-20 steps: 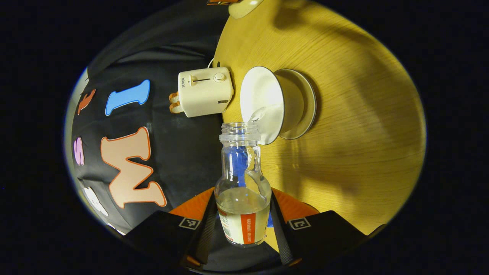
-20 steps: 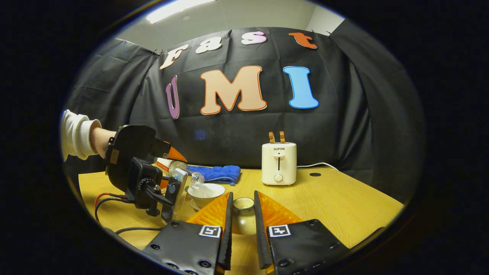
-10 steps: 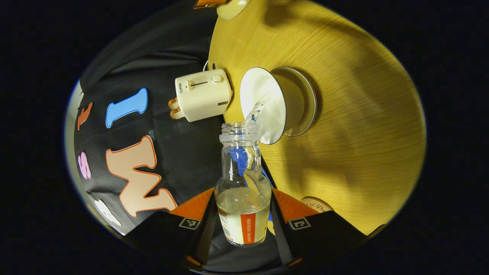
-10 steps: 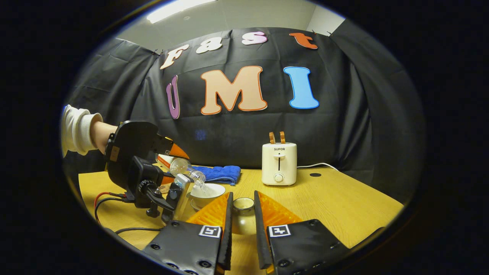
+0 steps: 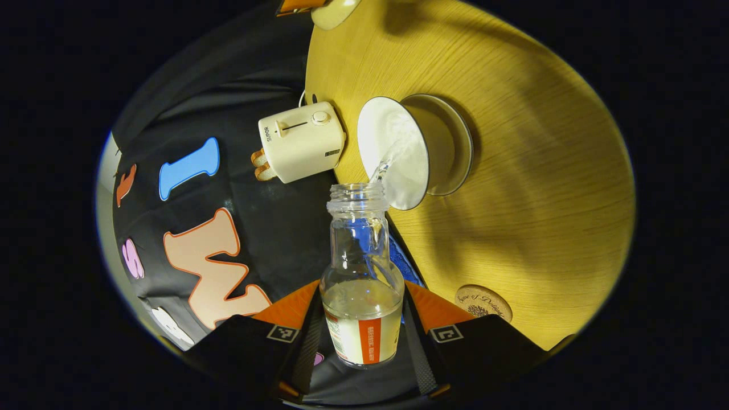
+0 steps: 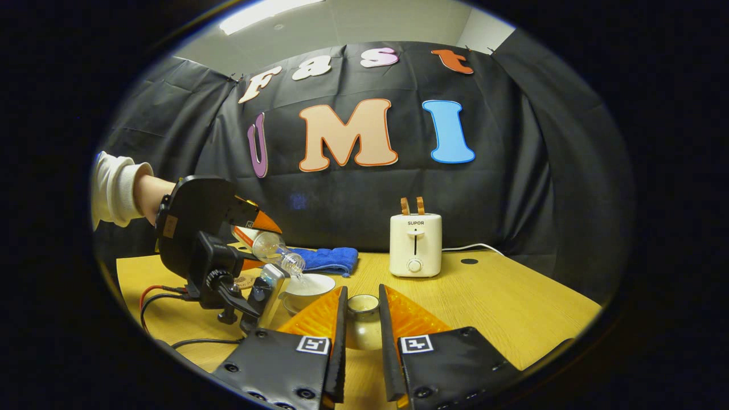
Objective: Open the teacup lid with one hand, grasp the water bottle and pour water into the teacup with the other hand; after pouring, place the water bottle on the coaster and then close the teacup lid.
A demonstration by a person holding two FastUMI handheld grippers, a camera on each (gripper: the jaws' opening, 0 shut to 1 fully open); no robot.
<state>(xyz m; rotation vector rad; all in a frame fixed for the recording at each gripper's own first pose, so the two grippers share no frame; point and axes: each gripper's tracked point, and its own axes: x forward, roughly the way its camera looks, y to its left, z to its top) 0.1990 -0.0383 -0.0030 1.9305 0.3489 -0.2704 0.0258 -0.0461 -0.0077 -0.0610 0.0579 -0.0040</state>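
Note:
My left gripper (image 5: 362,310) is shut on a clear water bottle (image 5: 362,273) with an orange label, tipped over so its open mouth points at the white teacup (image 5: 398,154). A thin stream of water runs from the mouth into the cup, which stands on a saucer (image 5: 462,154). From the right gripper view the same bottle (image 6: 267,246) slants down over the teacup (image 6: 310,283), held by the left gripper (image 6: 250,225). My right gripper (image 6: 362,299) is shut on the cream teacup lid (image 6: 363,322), held beside the cup. A round cork coaster (image 5: 483,302) lies on the table.
A cream toaster (image 6: 416,245) stands at the back of the wooden table (image 6: 512,302), with a blue cloth (image 6: 327,259) to its left. Red and black cables (image 6: 159,299) trail over the left front. A person's white sleeve (image 6: 117,196) shows behind the left gripper.
The left gripper has risen a little and tipped the bottle more steeply while water keeps running into the cup. The coaster has come into the left gripper view. The right gripper has stayed still.

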